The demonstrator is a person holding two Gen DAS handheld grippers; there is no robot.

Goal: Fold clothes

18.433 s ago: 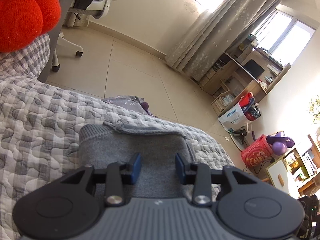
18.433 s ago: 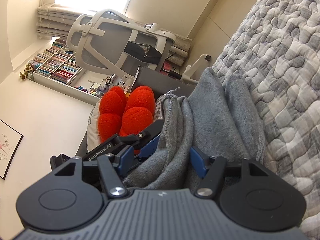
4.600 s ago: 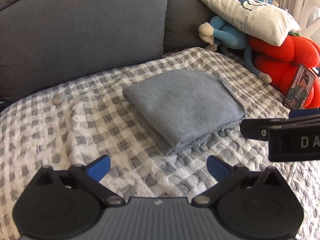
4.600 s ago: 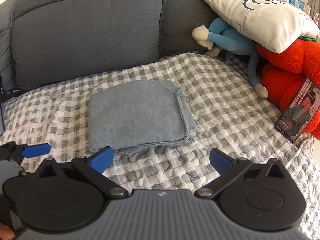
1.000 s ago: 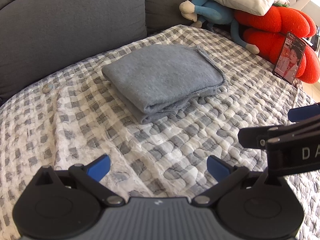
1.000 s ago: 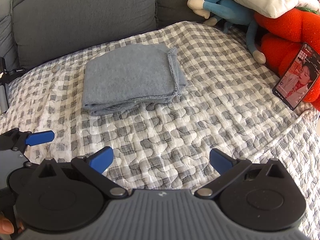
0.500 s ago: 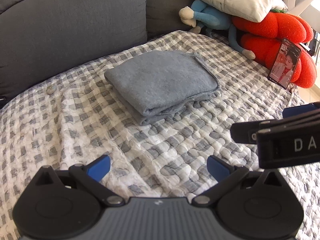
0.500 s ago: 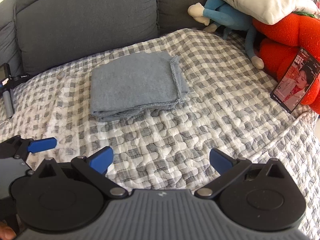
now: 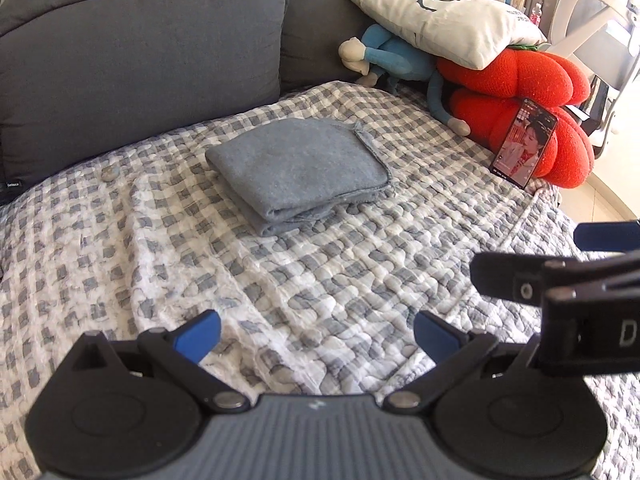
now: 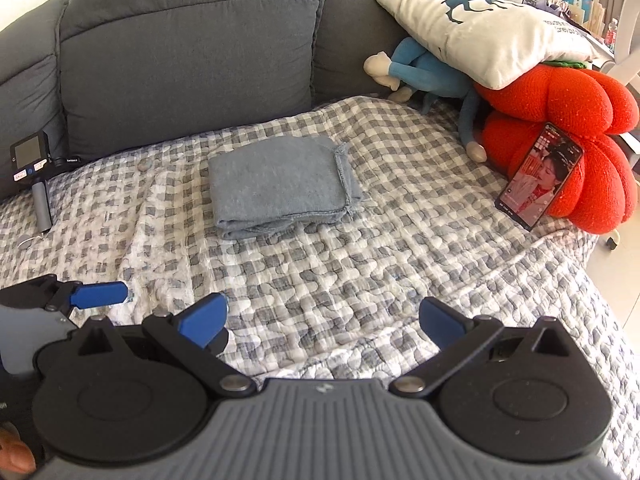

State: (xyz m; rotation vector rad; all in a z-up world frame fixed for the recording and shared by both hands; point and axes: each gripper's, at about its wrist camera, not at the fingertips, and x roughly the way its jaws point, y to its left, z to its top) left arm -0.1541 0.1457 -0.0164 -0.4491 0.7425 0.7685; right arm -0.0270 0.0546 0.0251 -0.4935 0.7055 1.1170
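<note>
A grey garment (image 9: 304, 170) (image 10: 280, 186) lies folded into a neat rectangle on the checked quilt (image 9: 320, 264) (image 10: 360, 264) that covers the sofa seat. My left gripper (image 9: 316, 334) hovers over the quilt's front part, well short of the garment, open and holding nothing. My right gripper (image 10: 324, 316) is likewise open and empty, also back from the garment. In the left wrist view the right gripper's body shows at the right edge; in the right wrist view a blue finger of the left gripper (image 10: 100, 294) shows at the left.
Dark grey sofa cushions (image 9: 140, 52) rise behind the quilt. At the right sit a white pillow (image 10: 488, 20), a blue plush toy (image 10: 424, 72), a red plush cushion (image 10: 560, 128) and a lit phone (image 10: 538, 180) leaning on it. A small camera on a handle (image 10: 34, 168) lies at the left.
Both grippers have drawn back and risen from the folded garment, which now looks smaller and farther. The garment itself has not moved. Both stay open.
</note>
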